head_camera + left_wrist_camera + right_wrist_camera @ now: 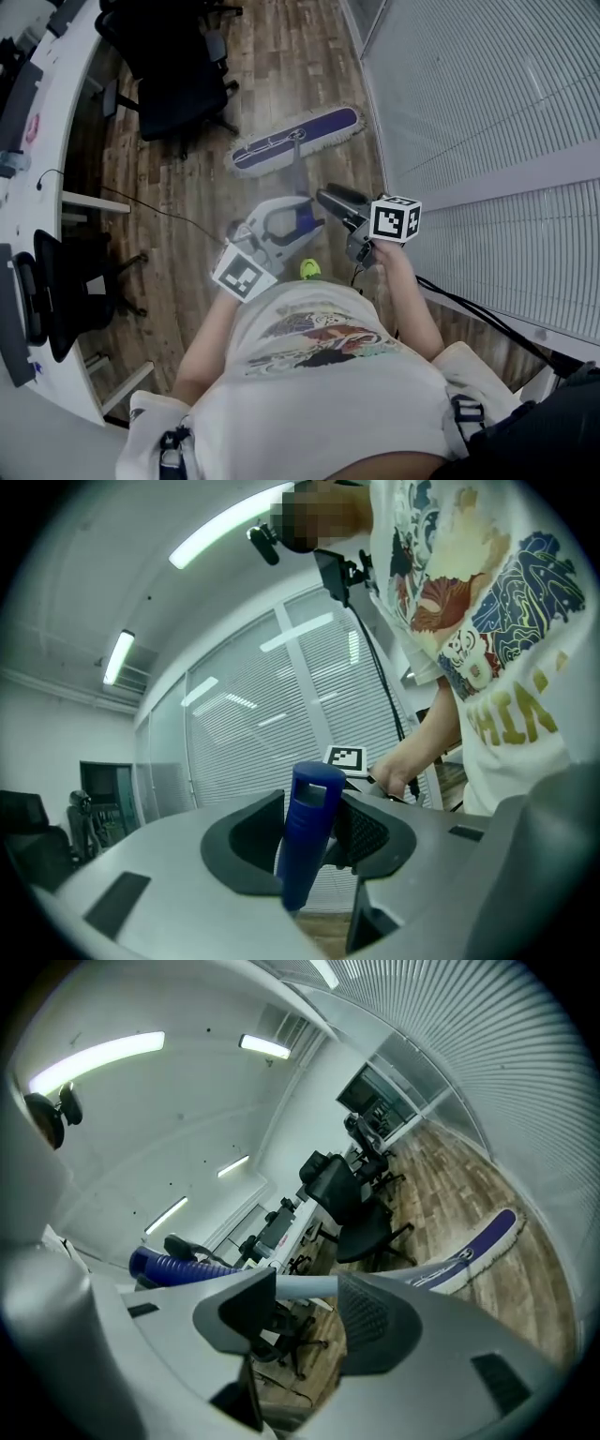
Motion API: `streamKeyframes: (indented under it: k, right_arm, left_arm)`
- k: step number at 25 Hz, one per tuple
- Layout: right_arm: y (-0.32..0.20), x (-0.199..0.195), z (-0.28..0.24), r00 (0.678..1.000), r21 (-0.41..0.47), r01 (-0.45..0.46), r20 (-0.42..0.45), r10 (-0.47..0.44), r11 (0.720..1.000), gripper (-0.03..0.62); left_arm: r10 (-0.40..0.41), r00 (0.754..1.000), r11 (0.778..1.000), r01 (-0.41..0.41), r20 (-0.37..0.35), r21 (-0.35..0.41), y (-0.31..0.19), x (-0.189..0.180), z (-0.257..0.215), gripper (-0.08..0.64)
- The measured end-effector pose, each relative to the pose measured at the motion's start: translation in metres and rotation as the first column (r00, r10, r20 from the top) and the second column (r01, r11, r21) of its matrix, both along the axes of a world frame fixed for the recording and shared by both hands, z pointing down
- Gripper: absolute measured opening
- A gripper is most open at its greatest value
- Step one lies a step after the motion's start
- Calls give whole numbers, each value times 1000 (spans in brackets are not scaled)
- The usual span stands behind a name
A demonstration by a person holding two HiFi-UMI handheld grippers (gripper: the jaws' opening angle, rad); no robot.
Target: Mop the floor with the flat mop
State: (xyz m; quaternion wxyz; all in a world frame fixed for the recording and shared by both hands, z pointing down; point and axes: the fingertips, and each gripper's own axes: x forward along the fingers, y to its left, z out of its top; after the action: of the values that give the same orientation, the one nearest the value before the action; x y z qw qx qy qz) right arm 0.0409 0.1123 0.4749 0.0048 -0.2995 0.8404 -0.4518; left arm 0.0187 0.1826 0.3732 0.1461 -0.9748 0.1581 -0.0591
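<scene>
The flat mop's blue and white head [295,141] lies on the wooden floor ahead of me, also seen at the right of the right gripper view [478,1251]. Its pale pole [297,178] runs back to a blue handle end [306,217]. My left gripper [298,223] is shut on that blue handle [309,832], which stands upright between its pads. My right gripper [326,197] sits just right of the pole with its jaws open. In its own view the pole [305,1286] crosses just beyond the fingertips, and the pads do not press on it.
A black office chair [173,75] stands left of the mop head. A curved white desk [37,187] with a second chair [56,291] runs down the left. A glass wall with blinds [487,94] lines the right. A thin cable [159,211] lies on the floor.
</scene>
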Motion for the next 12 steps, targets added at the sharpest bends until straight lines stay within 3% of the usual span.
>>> streamKeyframes:
  k: [4, 7, 12]
  right_arm:
    - [2, -3, 11, 998, -70, 58, 35, -56, 996, 187]
    - [4, 2, 19, 989, -175, 66, 140, -41, 982, 187]
    - [26, 16, 41, 942, -352, 185, 330, -63, 918, 187]
  left_arm:
    - [9, 1000, 1000, -9, -13, 22, 13, 15, 3, 149]
    - [3, 1000, 999, -4, 5, 33, 23, 29, 8, 149]
    - [15, 997, 997, -21, 81, 71, 50, 57, 26, 149]
